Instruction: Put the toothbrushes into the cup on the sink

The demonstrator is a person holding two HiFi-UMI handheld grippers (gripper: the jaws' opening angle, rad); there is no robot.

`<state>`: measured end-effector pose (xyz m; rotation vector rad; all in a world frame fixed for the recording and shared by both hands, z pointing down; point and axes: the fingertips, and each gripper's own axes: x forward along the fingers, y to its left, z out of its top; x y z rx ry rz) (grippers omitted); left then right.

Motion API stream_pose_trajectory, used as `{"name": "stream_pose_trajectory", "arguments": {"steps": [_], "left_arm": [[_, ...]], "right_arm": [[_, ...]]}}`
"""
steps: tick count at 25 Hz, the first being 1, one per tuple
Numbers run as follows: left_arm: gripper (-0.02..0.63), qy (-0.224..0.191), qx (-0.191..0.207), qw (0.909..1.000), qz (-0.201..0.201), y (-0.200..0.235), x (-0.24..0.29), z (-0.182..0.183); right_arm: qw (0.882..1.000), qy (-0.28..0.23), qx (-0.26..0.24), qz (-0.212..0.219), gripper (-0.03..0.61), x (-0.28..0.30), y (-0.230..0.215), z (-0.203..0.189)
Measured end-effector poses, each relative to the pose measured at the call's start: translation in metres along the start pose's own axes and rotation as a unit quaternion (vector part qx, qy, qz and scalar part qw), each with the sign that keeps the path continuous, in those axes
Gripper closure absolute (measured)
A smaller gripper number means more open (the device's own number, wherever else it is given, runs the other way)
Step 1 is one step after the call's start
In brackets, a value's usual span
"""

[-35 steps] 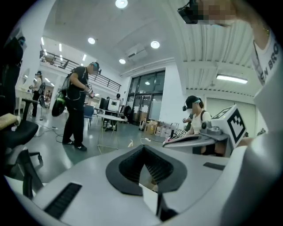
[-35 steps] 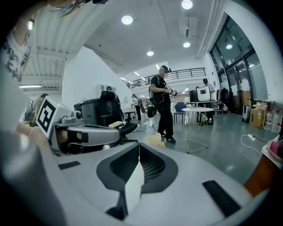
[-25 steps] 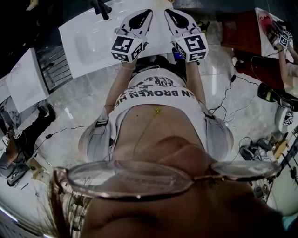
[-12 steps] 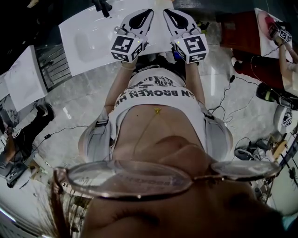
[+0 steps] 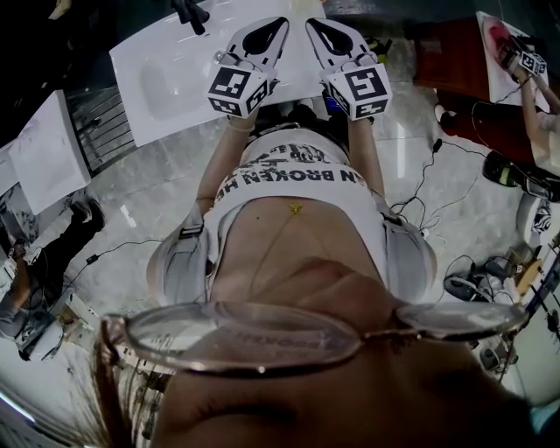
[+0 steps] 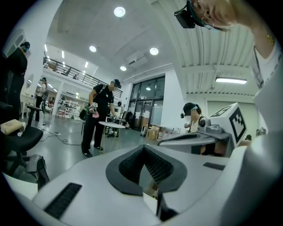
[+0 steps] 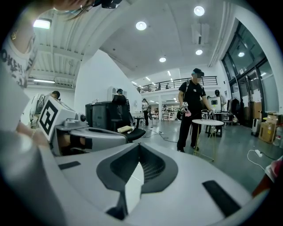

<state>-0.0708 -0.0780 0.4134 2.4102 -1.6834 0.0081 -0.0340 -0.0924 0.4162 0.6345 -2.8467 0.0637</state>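
Note:
In the head view both grippers are held side by side in front of the person's chest, over the near edge of a white sink [image 5: 175, 79]. The left gripper [image 5: 279, 20] and the right gripper [image 5: 311, 20] point away, their tips close together. Seen in its own view, the left gripper [image 6: 143, 149] is shut with nothing between its jaws. The right gripper [image 7: 138, 149] is likewise shut and empty. Each gripper view shows the other gripper beside it: the right gripper [image 6: 208, 134], the left gripper [image 7: 77, 130]. No toothbrush or cup shows in any view.
A black faucet [image 5: 191, 12] stands at the sink's far side. A second white slab [image 5: 44, 149] lies left, a red table [image 5: 455, 61] right. Cables cross the floor [image 5: 420, 188]. A person in black [image 6: 99, 119] stands at a round table [image 7: 208, 122]. An office chair [image 7: 128, 131] is nearby.

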Motion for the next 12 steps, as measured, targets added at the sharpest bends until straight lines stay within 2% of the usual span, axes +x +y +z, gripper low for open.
{"name": "stream_pose_trajectory", "arguments": {"steps": [12], "left_arm": [[0.600, 0.003, 0.006, 1.0000, -0.005, 0.0036, 0.0080, 0.0038]], "right_arm": [[1.000, 0.001, 0.005, -0.013, 0.552, 0.0012, -0.0090, 0.0008]]}}
